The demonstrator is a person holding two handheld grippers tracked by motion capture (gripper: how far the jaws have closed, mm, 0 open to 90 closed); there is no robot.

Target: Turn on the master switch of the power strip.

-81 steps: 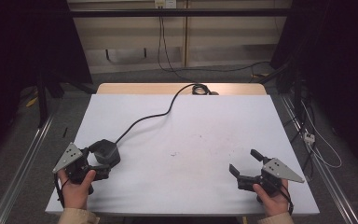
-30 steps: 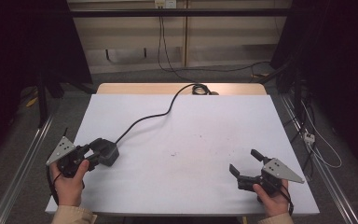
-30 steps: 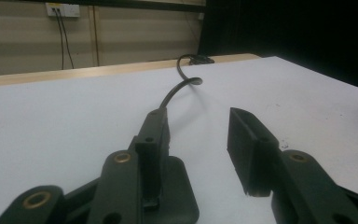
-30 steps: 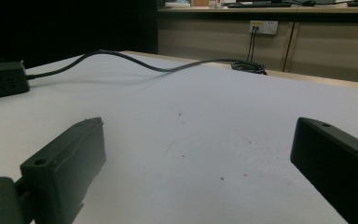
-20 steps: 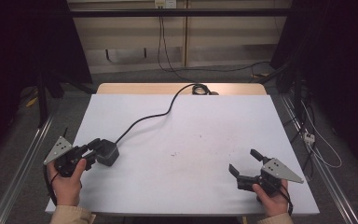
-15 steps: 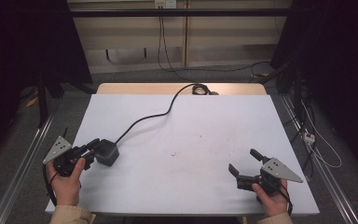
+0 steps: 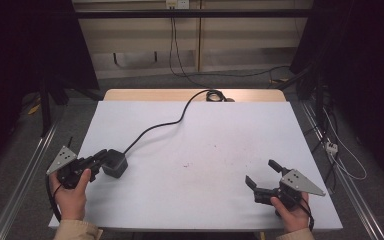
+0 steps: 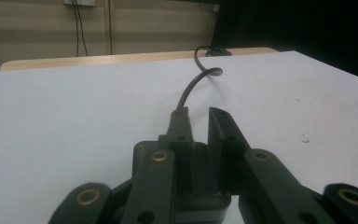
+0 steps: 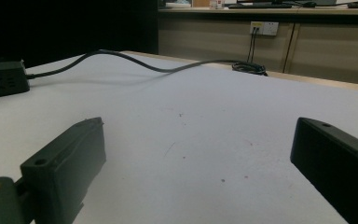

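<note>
A black power adapter [image 7: 115,163] with a long black cable [image 7: 156,127] lies near the white table's left edge. My left gripper [image 7: 99,159] is shut on the adapter's left side. In the left gripper view the jaws [image 8: 200,116] close tightly around the adapter body [image 8: 200,189], and its cable [image 8: 191,88] curls away ahead. My right gripper [image 7: 260,171] rests open at the front right of the table, nothing between its jaws. The right gripper view looks out between its spread jaws [image 9: 198,126] and catches the adapter [image 9: 4,78] at the far left.
The cable runs to a coil [image 7: 212,95] on the wooden strip at the table's far edge [image 7: 190,94]. A wall socket [image 9: 264,28] sits on the panel behind. Metal rails [image 7: 22,180] flank the table, with loose wires [image 7: 337,150] on the floor at the right.
The left hand has drawn back a little toward the left edge while still at the adapter. The right gripper has not moved.
</note>
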